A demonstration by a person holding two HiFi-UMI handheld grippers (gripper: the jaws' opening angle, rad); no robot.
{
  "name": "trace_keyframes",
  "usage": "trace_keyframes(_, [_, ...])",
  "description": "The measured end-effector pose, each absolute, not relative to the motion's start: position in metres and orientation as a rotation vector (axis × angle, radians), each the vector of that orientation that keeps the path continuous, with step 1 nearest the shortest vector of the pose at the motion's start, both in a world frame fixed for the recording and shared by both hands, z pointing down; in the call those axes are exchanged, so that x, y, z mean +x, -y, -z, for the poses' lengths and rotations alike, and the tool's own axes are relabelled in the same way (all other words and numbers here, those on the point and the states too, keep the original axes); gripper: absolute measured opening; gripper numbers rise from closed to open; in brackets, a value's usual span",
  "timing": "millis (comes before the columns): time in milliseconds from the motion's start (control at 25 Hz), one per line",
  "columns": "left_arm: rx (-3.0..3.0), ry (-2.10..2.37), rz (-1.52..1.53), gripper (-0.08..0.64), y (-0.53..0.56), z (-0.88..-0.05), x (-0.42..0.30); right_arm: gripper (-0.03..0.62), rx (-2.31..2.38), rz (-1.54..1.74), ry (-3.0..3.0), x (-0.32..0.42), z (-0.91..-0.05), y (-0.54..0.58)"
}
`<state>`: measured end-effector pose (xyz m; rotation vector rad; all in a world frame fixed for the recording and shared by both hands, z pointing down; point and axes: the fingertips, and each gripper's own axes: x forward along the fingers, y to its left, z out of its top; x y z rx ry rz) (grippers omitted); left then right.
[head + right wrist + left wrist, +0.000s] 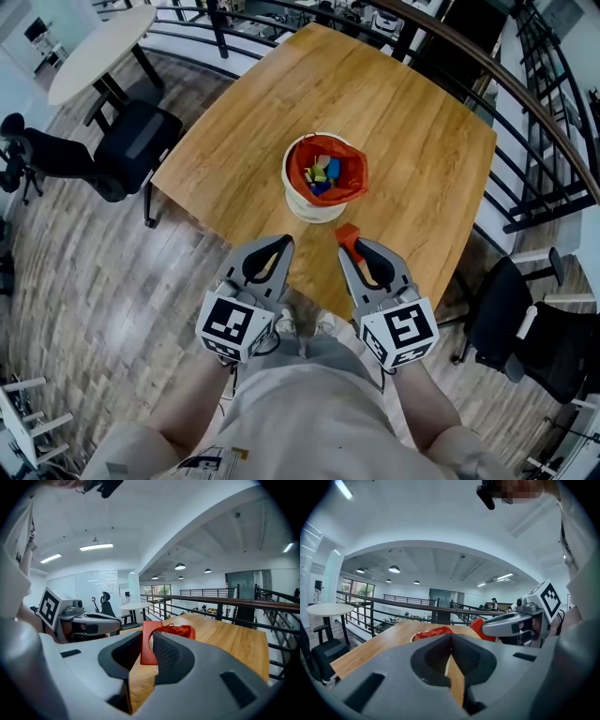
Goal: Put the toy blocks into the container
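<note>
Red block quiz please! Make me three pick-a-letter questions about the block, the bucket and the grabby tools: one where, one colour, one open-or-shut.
1. Where is the red block?
A in the left tool
B in the right tool
C in the container

2. What colour is the bag lining the container?
A red
B green
C black

3. How are the left tool's jaws?
A wide apart
B shut on a block
C together, empty

Answers:
1 B: the right gripper view shows its jaws pressing the block.
2 A: the red bag folds over the white rim.
3 C: the left gripper view shows the jaws meeting with nothing between.
</note>
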<state>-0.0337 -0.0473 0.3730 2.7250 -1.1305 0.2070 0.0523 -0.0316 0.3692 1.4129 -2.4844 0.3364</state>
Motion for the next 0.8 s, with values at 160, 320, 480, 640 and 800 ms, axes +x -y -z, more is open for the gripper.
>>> trace_keyframes(160, [2.761, 1.136, -0.163, 0.012, 0.036, -0.352, -0.030, 0.080, 1.443, -0.290, 2.519, 0.062, -0.348, 0.018])
trace_keyframes(320, [2.790, 1.152, -0.107, 0.012, 0.028, -0.328, -0.027, 0.080, 1.470, -0.268, 2.567, 0.069, -0.325, 0.007])
trace_keyframes(480, [2.802, 1.174, -0.055, 0.012, 0.020, -0.301, -0.031, 0.080, 1.482, -0.262, 2.614, 0.067, -0.310, 0.004])
trace_keyframes(640, [2.790, 1.194, -0.034, 0.012, 0.016, -0.294, -0.034, 0.080, 1.480, -0.242, 2.635, 0.065, -0.302, 0.001])
trace_keyframes(800, [2.770, 1.215, -0.043, 0.012, 0.021, -0.297, -0.036, 0.080, 1.480, -0.216, 2.652, 0.062, -0.293, 0.009])
